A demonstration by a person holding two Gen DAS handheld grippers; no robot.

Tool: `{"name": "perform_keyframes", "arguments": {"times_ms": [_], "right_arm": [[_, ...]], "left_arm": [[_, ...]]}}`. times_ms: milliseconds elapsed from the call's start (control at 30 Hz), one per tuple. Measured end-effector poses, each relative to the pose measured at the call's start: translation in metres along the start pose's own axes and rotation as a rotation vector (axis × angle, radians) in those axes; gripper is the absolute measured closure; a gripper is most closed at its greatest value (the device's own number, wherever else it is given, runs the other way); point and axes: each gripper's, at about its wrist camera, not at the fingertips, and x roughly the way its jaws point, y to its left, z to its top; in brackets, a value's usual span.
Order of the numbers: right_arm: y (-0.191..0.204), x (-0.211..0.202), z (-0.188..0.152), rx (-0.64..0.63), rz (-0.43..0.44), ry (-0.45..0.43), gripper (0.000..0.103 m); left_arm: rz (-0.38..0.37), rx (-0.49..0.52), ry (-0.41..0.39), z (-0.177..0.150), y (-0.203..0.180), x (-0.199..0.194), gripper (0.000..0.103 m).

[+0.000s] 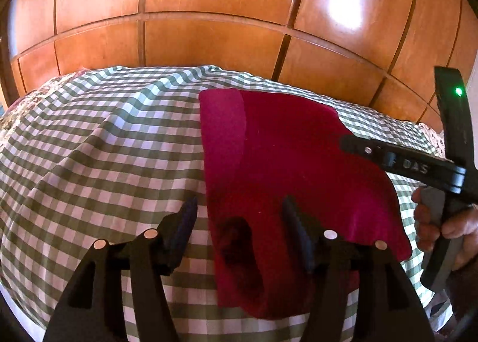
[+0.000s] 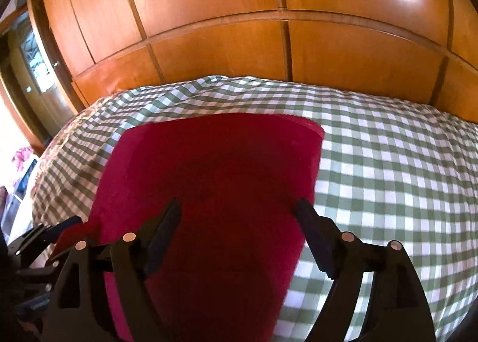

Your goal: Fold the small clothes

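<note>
A dark red, soft fabric garment (image 1: 283, 162) lies folded on a bed covered in a green-and-white checked cloth (image 1: 104, 148), before orange wooden wardrobe panels (image 1: 209, 13). The left gripper (image 1: 239, 216) hovers with jaws partly open and empty at the garment's near left edge. The right gripper (image 2: 239, 222) hangs above it, jaws wide and empty. The rumpled near corner could probably snag a jaw and undo the fold.
</note>
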Motion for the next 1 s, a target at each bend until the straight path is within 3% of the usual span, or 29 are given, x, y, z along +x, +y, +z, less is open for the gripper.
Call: {"name": "perform_keyframes", "arguments": {"times_ms": [333, 700, 933, 1000], "right_arm": [[-0.028, -0.018, -0.023, 0.128, 0.056, 0.007, 0.016], [-0.060, -0.007, -0.034, 0.302, 0.226, 0.052, 0.015], [-0.070, 0.007, -0.038, 0.359, 0.322, 0.086, 0.015], [-0.073, 0.010, -0.039, 0.375, 0.354, 0.095, 0.015]], "left_arm": [[0.017, -0.001, -0.017, -0.001, 0.005, -0.009, 0.033], [0.010, -0.015, 0.012, -0.003, 0.014, 0.001, 0.024], [-0.052, -0.064, 0.049, -0.003, 0.028, 0.015, 0.019], [-0.101, -0.084, 0.051, -0.004, 0.035, 0.017, 0.019]]}}
